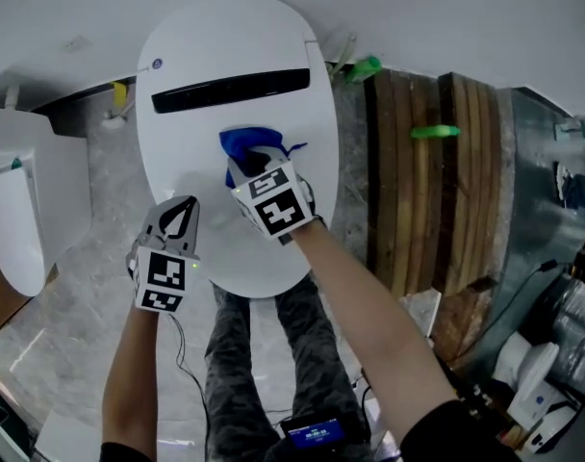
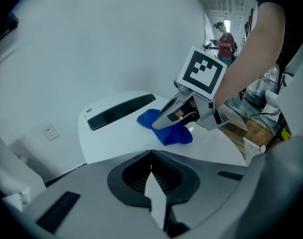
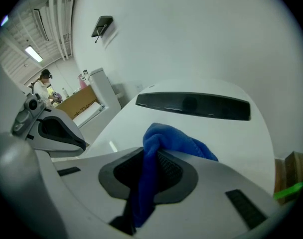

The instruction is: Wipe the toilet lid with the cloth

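Note:
The white toilet lid (image 1: 187, 152) lies closed, with a long dark slot (image 1: 231, 89) near its back. A bunched blue cloth (image 1: 252, 146) rests on the lid's middle, and my right gripper (image 1: 242, 169) is shut on it; in the right gripper view the blue cloth (image 3: 156, 148) is pinched between the jaws and spills forward over the toilet lid (image 3: 226, 143). My left gripper (image 1: 182, 210) hovers shut and empty over the lid's front left edge. In the left gripper view the blue cloth (image 2: 166, 131) lies under the right gripper (image 2: 164, 121) on the toilet lid (image 2: 116, 138).
A second white toilet (image 1: 18, 210) stands at the left. Stacked wooden planks (image 1: 437, 181) lean at the right, with green items (image 1: 435, 132) on them. Equipment and cables (image 1: 552, 354) crowd the lower right. A person (image 2: 224, 36) stands far off down the hall.

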Demonstrator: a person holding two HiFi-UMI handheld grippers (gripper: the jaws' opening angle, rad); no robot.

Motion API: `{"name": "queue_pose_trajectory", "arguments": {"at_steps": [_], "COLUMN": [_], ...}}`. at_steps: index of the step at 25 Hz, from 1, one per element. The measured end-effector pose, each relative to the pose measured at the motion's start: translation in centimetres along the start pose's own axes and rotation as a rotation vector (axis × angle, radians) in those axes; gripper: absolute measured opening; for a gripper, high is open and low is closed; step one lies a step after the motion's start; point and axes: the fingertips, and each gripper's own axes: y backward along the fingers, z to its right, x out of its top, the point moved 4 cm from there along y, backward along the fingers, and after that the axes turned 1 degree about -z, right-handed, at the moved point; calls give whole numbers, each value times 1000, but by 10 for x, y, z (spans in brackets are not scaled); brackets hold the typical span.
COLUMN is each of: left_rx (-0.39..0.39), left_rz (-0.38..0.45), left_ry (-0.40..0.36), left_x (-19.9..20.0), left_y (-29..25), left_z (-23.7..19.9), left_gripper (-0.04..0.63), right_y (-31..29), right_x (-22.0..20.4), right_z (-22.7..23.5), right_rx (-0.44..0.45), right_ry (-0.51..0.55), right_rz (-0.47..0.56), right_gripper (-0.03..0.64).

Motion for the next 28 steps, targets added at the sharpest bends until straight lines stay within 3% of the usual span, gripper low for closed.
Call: {"name": "queue_pose_trajectory", "arguments": {"at_steps": [11, 16, 28], "left_rx": [46, 60, 69], "left_rz": [-15, -10, -28], "left_ry": [74, 93, 102], "left_x": [-62, -79, -95], "left_y": [43, 57, 67], "left_z": [-47, -61, -58], "left_gripper": [11, 11, 11], "right_y": [-61, -76, -82], "right_x": [31, 34, 9], "right_z": [-97, -123, -174], "right_rx": [90, 87, 183], "right_ry": [126, 163, 259], "right_rz": [-53, -55, -120], "right_gripper": [57, 57, 57]}}
